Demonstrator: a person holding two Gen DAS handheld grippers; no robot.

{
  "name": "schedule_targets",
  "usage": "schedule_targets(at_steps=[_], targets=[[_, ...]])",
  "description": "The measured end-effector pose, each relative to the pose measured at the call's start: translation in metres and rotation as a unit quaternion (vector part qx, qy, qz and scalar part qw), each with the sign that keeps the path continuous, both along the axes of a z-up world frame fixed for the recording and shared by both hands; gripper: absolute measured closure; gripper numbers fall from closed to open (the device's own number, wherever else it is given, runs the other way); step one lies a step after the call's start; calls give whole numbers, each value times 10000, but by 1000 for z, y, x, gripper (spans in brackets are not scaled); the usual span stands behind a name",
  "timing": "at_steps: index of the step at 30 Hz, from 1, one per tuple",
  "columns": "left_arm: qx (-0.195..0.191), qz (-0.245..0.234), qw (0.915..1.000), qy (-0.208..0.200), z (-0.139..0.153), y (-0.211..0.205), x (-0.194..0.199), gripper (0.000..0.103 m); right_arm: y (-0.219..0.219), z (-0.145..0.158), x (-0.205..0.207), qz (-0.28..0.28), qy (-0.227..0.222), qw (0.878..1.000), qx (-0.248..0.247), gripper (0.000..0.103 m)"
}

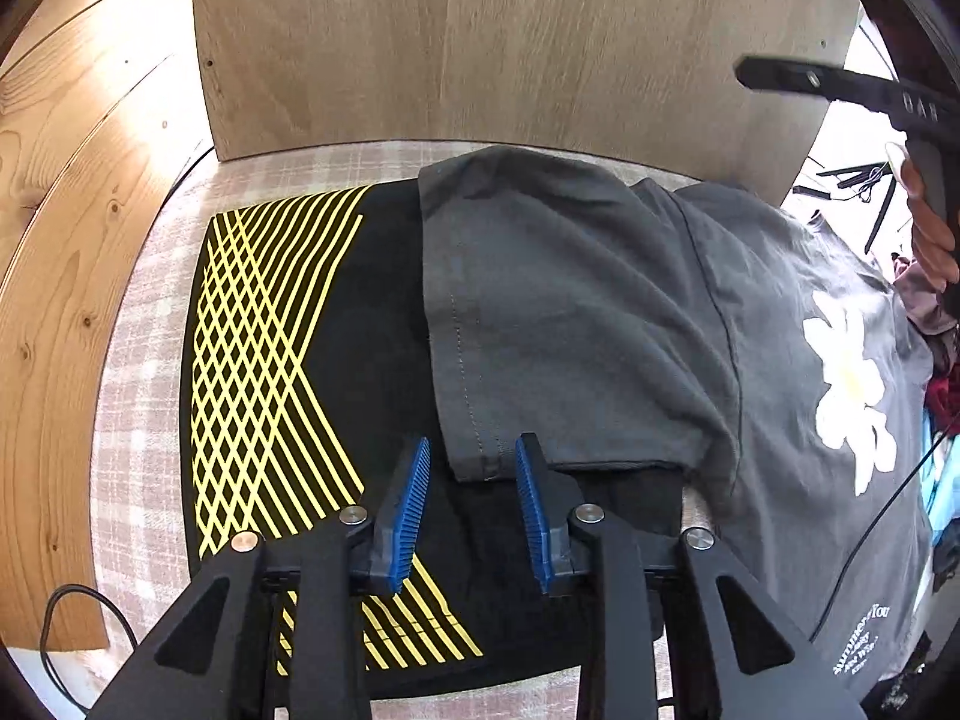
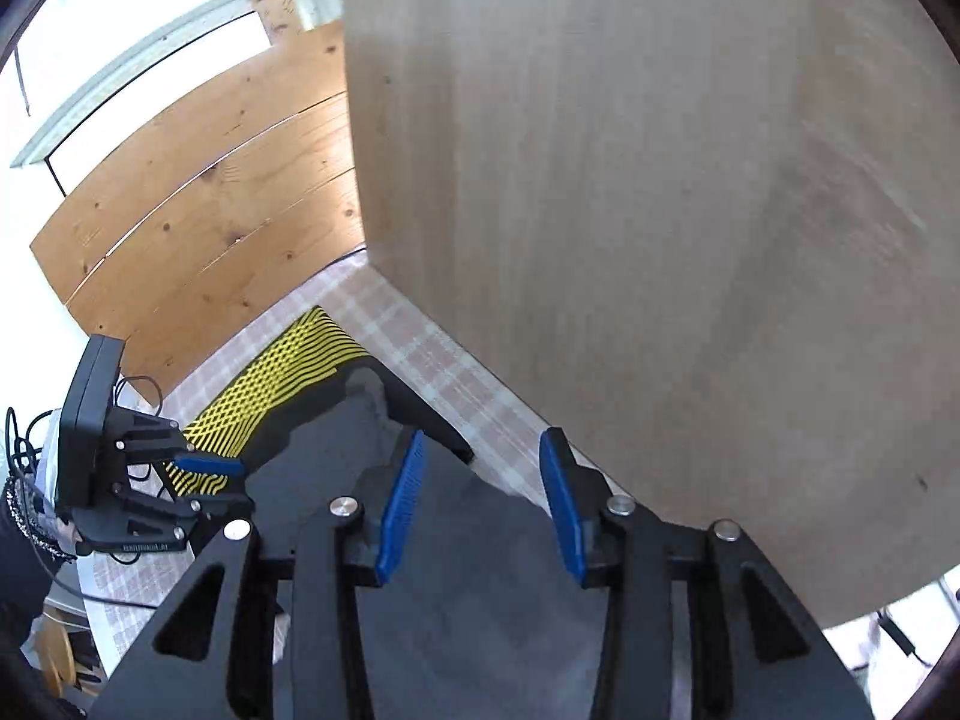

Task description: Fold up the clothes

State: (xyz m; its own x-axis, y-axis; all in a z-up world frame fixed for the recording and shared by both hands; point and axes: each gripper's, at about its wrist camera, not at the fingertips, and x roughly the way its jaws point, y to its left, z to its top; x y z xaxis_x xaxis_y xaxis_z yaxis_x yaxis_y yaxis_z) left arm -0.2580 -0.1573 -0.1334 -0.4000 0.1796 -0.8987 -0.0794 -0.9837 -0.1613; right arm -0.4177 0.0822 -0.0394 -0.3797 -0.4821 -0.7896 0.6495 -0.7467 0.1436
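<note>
1. Left gripper (image 1: pixel 473 483), nearest the left wrist camera: the jaws stand apart with blue ribbed pads (image 1: pixel 410 510), released. The hemmed corner of the grey T-shirt (image 1: pixel 576 324) lies just beyond and between the tips; the pads do not press on it.
2. Black garment with yellow lines (image 1: pixel 264 360): lies flat on the checked cloth (image 1: pixel 135 396) covering the tabletop, toward the tabletop's left edge, its yellow pattern facing up.
3. Grey T-shirt: spread over the right part of the black garment, a hemmed panel folded across toward the middle. A white flower print (image 1: pixel 852 384) and small white lettering show near the tabletop's right edge.
4. Right gripper (image 2: pixel 487 468), seen from the right wrist camera: jaws apart, released, raised above the grey T-shirt (image 2: pixel 480 570) with nothing between the pads. In the left wrist view it appears at upper right, held by a hand (image 1: pixel 933 234).
5. Pale wooden panel (image 1: pixel 480 42): stands upright along the tabletop's far edge.
6. Knotty pine boards (image 1: pixel 54 240): beyond the tabletop's left edge.
</note>
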Motion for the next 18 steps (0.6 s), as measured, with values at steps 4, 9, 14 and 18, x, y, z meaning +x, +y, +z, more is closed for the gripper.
schedule_targets(at_steps=[4, 9, 14, 18], targets=[[203, -79, 9995, 233, 26, 0, 27, 76, 73, 6, 47, -513, -122, 9985, -138, 64], [632, -225, 9974, 255, 49, 3, 68, 76, 190, 28, 129, -1590, -274, 9850, -618, 64], [583, -309, 9977, 125, 58, 10, 110, 76, 293, 57, 233, -2609, -213, 9630, -638, 64], [663, -247, 9975, -62, 58, 15, 154, 76, 349, 55, 326, -3196, -345, 9452, -574, 64]])
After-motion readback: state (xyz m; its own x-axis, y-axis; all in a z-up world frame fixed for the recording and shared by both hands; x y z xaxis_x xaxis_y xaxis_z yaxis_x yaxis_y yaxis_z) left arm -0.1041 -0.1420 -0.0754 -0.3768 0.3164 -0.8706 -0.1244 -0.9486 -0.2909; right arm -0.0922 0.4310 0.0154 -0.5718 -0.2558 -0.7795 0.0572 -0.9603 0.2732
